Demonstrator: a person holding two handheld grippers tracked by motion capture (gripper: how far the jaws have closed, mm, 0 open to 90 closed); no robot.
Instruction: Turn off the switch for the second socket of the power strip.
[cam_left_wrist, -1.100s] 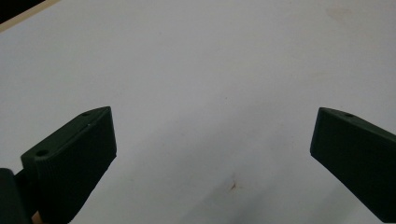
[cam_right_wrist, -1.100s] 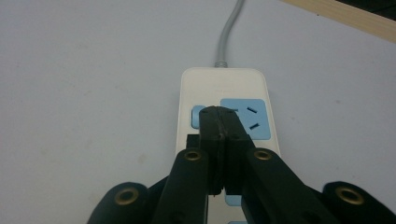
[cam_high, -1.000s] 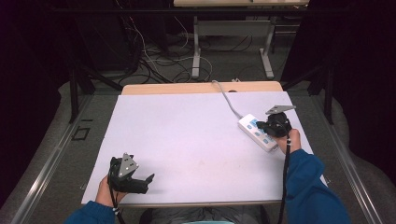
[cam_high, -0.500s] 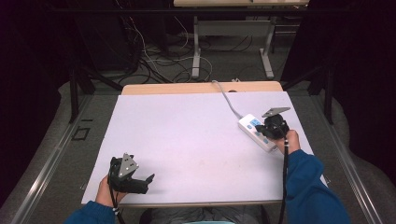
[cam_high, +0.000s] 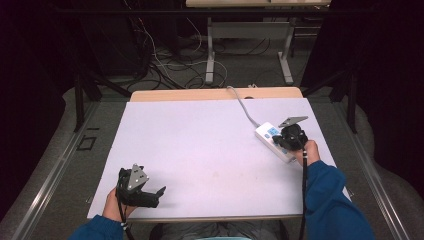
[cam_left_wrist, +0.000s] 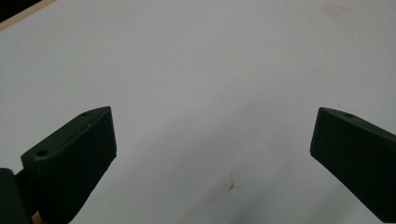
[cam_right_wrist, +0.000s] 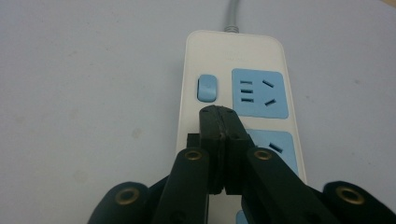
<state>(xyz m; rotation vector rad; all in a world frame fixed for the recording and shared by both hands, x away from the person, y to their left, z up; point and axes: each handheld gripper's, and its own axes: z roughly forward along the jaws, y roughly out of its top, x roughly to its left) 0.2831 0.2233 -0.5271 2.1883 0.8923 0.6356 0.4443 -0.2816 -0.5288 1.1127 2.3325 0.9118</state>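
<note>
The power strip (cam_right_wrist: 240, 98) lay at the counter's (cam_high: 200, 145) right edge, its grey cord (cam_high: 242, 106) running off the far side. I judged its blue switch (cam_right_wrist: 208, 87) to be my target; my right tool (cam_right_wrist: 218, 114), clenched on nothing, pointed just short of it, so the press looked not yet made. My left tool (cam_left_wrist: 212, 154) sat released at the near left corner, with bare counter well apart between them.
</note>
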